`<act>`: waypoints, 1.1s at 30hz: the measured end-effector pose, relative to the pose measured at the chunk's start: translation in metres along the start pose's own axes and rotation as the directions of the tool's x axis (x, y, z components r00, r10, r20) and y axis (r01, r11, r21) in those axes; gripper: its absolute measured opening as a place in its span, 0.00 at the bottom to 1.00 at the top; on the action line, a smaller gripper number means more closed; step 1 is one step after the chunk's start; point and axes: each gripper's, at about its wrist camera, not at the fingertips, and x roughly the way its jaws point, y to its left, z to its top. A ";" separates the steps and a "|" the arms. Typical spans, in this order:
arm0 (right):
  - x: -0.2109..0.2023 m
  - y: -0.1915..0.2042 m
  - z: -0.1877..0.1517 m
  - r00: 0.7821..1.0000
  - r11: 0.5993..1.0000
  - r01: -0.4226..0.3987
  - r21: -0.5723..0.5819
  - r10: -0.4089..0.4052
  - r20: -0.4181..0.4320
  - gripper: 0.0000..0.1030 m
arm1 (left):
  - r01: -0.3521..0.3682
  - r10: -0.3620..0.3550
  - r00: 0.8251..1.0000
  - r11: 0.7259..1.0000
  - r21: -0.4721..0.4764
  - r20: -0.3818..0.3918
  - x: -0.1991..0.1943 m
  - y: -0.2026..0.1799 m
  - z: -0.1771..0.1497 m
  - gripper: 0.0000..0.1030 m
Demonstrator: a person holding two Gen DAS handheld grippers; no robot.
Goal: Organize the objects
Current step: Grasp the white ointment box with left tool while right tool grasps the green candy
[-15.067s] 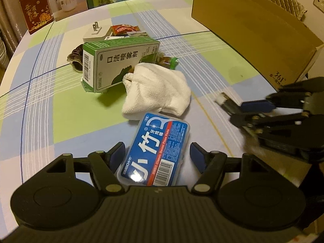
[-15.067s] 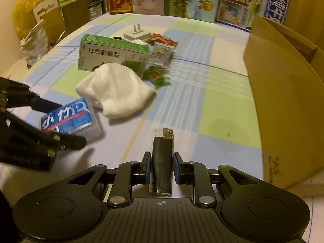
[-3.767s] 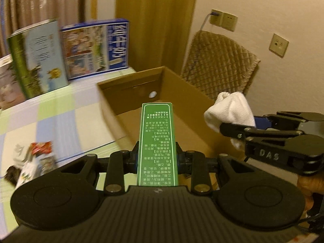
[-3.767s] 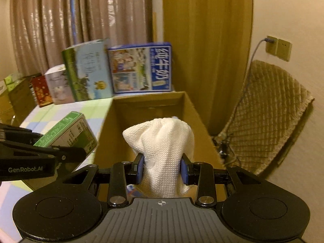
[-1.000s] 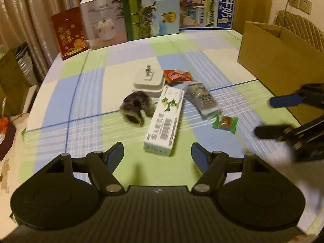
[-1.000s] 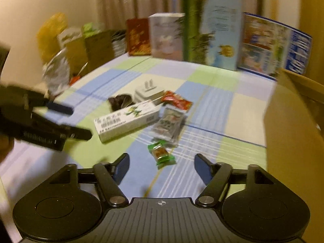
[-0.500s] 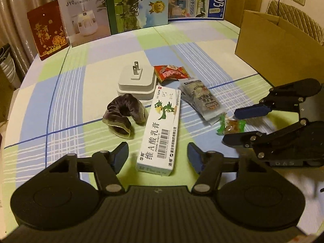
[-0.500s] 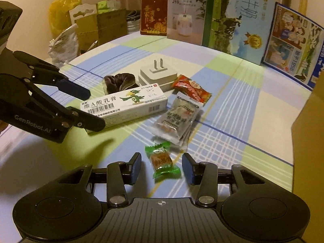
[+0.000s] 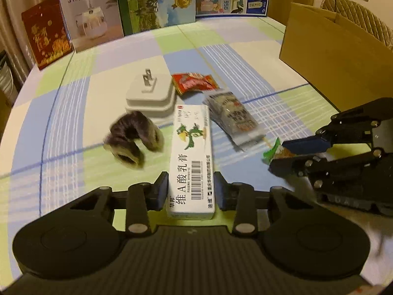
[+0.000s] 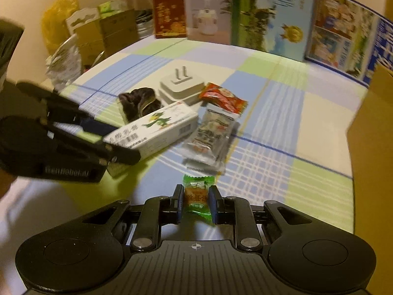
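Nearest to me, my left gripper (image 9: pixel 191 191) has its jaws drawn in against both long sides of the white ointment box (image 9: pixel 192 157), gripping only its near end, so my worry is that the long box will droop or twist out at lift, its far end dragging the dark scrunchie (image 9: pixel 133 139) at 10 o'clock or the clear snack packet (image 9: pixel 233 119) at 1 o'clock. My right gripper (image 10: pixel 196 202) is nearly closed on the green-wrapped candy (image 10: pixel 197 196), pinching the crinkly wrapper; I judge that film could slip or the candy could rotate free on the way over. The two grippers sit close together, so lifting both at once risks a knock, the right one at 3 o'clock of the left. Beyond the box on the checked bench (image 9: pixel 73 113) lie the white plug adapter (image 9: pixel 149 93) at 11 o'clock and the red snack packet (image 9: pixel 194 82) at 12 o'clock, both untouched. Farther off at 2 o'clock stands the cardboard box (image 9: pixel 326 49), where I take these to belong; its tall near wall could catch a low carry.
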 end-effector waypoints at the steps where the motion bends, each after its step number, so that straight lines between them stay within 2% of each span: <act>1: -0.004 -0.001 -0.002 1.000 1.000 0.005 0.009 -0.005 -0.001 0.18 | 0.002 -0.002 1.000 1.000 -0.011 -0.004 -0.003 -0.003 -0.003 0.32; 6: -0.031 -0.006 -0.020 1.000 0.996 0.013 0.092 -0.012 -0.015 0.18 | 0.019 -0.021 0.999 0.999 -0.036 -0.037 -0.026 -0.025 -0.025 0.32; 13: -0.065 0.007 -0.053 0.999 0.990 0.035 0.136 -0.032 -0.021 0.18 | 0.038 -0.040 0.999 0.996 -0.075 -0.028 -0.050 -0.046 -0.057 0.35; 19: -0.068 0.010 -0.067 0.997 0.986 0.072 0.149 -0.067 -0.034 0.18 | 0.033 -0.032 0.999 0.998 -0.045 0.004 -0.044 -0.050 -0.051 0.36; 33: -0.062 0.001 -0.064 0.996 0.978 0.089 0.187 -0.085 -0.028 0.18 | 0.003 -0.002 1.000 0.999 -0.051 0.006 -0.020 -0.051 -0.037 0.35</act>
